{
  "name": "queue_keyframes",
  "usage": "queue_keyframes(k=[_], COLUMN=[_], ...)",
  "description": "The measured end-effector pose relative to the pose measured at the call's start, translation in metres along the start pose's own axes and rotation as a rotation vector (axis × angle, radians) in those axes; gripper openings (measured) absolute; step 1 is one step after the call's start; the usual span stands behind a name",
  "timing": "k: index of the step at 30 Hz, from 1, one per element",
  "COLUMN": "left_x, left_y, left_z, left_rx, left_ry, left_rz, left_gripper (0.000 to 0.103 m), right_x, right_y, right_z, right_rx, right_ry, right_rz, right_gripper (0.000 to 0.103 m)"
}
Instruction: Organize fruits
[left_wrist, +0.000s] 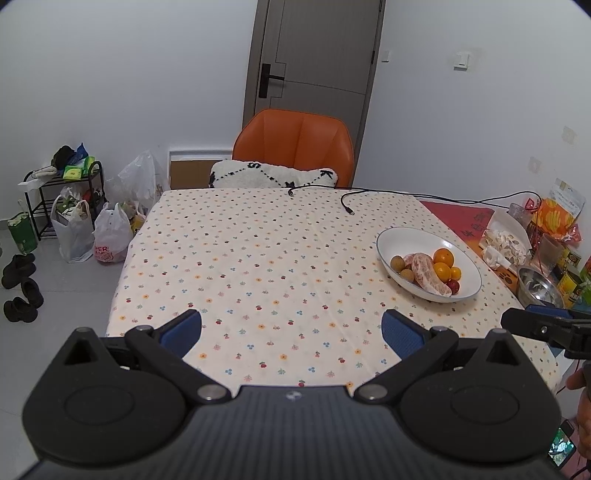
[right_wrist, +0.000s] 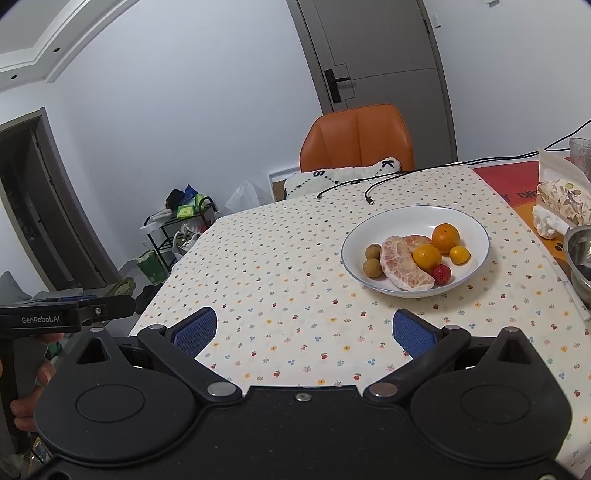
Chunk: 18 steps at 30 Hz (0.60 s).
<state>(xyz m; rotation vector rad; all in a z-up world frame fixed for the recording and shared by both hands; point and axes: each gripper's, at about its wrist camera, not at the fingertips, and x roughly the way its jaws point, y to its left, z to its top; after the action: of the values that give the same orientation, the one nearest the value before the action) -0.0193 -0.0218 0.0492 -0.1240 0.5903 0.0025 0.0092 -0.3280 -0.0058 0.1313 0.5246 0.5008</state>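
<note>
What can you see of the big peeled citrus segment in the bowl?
The peeled citrus segment is a thick, curved crescent, pale pink with white pith, skinless. It lies flat inside the white bowl, toward its near side, next to a second segment behind it, with an orange against its inner curve. No gripper touches it.

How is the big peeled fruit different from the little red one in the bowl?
The peeled fruit is long, curved and pale pink; the red one is small, round and bright. The peeled fruit has no skin; the red one still has its skin. Both lie touching in the white bowl.
</note>
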Motion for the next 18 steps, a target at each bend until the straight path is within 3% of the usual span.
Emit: queue_keyframes(k=[18], left_x=[-0.0007], left_y=[-0.0008], left_z=[0.0016], left_rx=[0.009], left_ry=[0.001], left_rz=[0.001], left_gripper=[0.103], right_x=[-0.0007], right_y=[-0.0009], right_z=[0.0001], right_rx=[0.002], right_ry=[0.0], right_rz=[-0.003], right_gripper=[0.103])
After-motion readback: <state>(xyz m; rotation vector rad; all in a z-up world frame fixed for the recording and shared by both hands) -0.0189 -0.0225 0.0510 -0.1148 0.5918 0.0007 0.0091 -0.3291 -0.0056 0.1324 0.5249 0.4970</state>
